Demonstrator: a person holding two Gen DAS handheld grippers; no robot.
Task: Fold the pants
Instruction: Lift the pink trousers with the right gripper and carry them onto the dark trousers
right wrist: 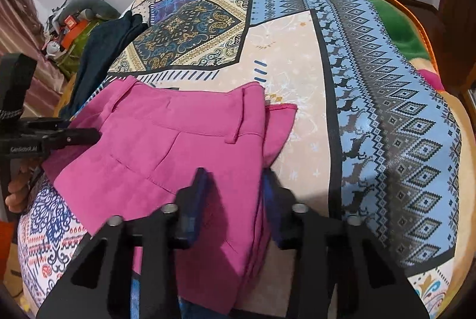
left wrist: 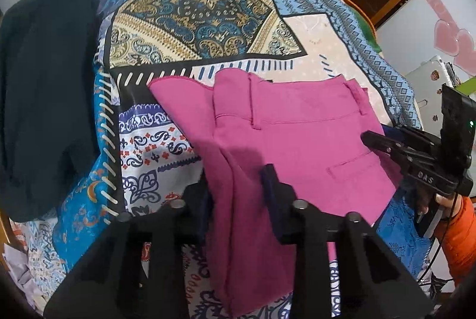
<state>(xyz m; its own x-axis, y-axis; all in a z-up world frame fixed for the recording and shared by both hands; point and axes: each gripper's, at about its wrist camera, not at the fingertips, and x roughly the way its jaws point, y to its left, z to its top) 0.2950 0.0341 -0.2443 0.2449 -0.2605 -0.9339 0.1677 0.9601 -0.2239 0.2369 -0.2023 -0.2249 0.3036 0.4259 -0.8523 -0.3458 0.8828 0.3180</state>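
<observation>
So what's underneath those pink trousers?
The pink trousers lie on a patterned patchwork bedspread, which shows all around them. Whatever lies directly beneath the folded layers is covered and cannot be seen.

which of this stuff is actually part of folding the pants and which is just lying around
Part of the job:
- pink pants, folded over on the patterned bedspread
- left claw, pads pressing on one side edge of the pants
- right claw, pads pressing on the other side edge

Just lying about:
- dark garment beside the pants
- green and orange blanket at the bed's far edge
</observation>
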